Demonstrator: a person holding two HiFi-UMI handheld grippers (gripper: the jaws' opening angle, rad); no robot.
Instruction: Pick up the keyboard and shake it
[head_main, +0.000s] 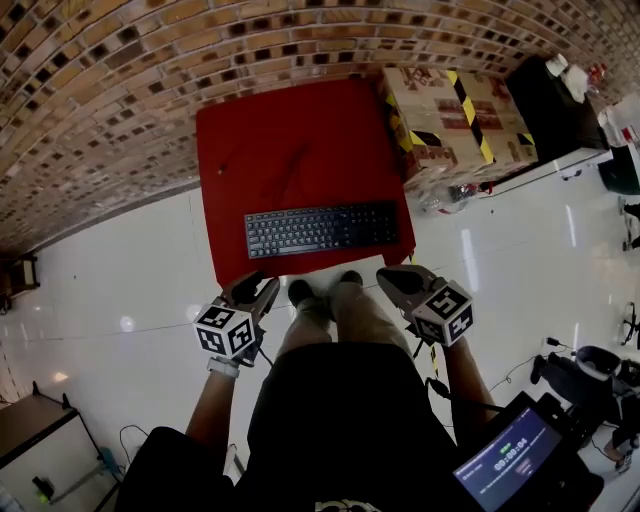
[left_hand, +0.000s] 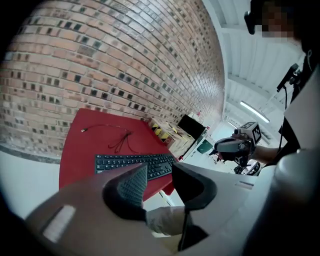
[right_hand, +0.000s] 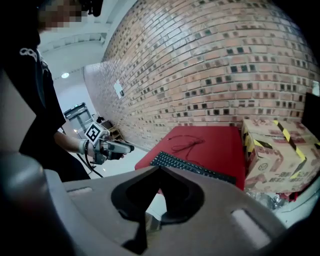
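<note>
A black keyboard (head_main: 322, 229) lies flat near the front edge of a red table (head_main: 300, 130). It also shows in the left gripper view as the keyboard (left_hand: 135, 163) and in the right gripper view as the keyboard (right_hand: 192, 168). My left gripper (head_main: 258, 291) hangs in front of the table's left corner, short of the keyboard, with its jaws apart and nothing between them (left_hand: 160, 169). My right gripper (head_main: 392, 279) hovers off the table's front right corner, shut and empty (right_hand: 160, 169). Neither gripper touches the keyboard.
A thin dark cable (head_main: 292, 163) lies on the red table behind the keyboard. Cardboard boxes (head_main: 455, 120) with yellow-black tape stand right of the table, against the brick wall (head_main: 150, 60). The person's shoes (head_main: 322, 294) stand at the table's front edge. A screen (head_main: 508, 458) sits low right.
</note>
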